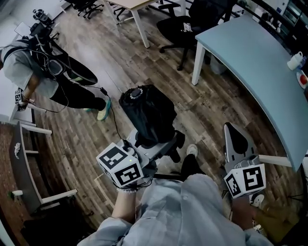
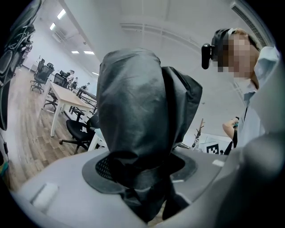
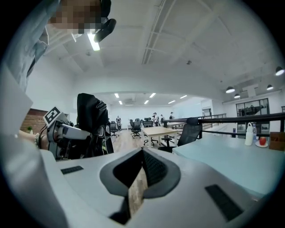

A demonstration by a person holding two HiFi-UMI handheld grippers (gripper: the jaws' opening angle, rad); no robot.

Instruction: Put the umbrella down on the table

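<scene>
A folded black umbrella point(image 1: 147, 108) stands upright above the wooden floor, with my left gripper point(image 1: 154, 139) shut on its lower part. In the left gripper view the dark fabric point(image 2: 142, 116) bulges up out of the jaws and hides most of what lies ahead. The right gripper point(image 1: 234, 139) is shut with nothing in it, to the right of the umbrella and near the edge of the pale blue table point(image 1: 260, 62). From the right gripper view, the umbrella point(image 3: 91, 118) and left gripper point(image 3: 67, 133) show at the left, and the table point(image 3: 222, 156) at the right.
A person point(image 1: 33, 67) wearing equipment stands at the far left. A black office chair point(image 1: 187, 24) and a wooden desk point(image 1: 134, 5) lie beyond. A white cup point(image 1: 295, 61) sits on the blue table. A white shelf frame point(image 1: 24, 158) is at the left.
</scene>
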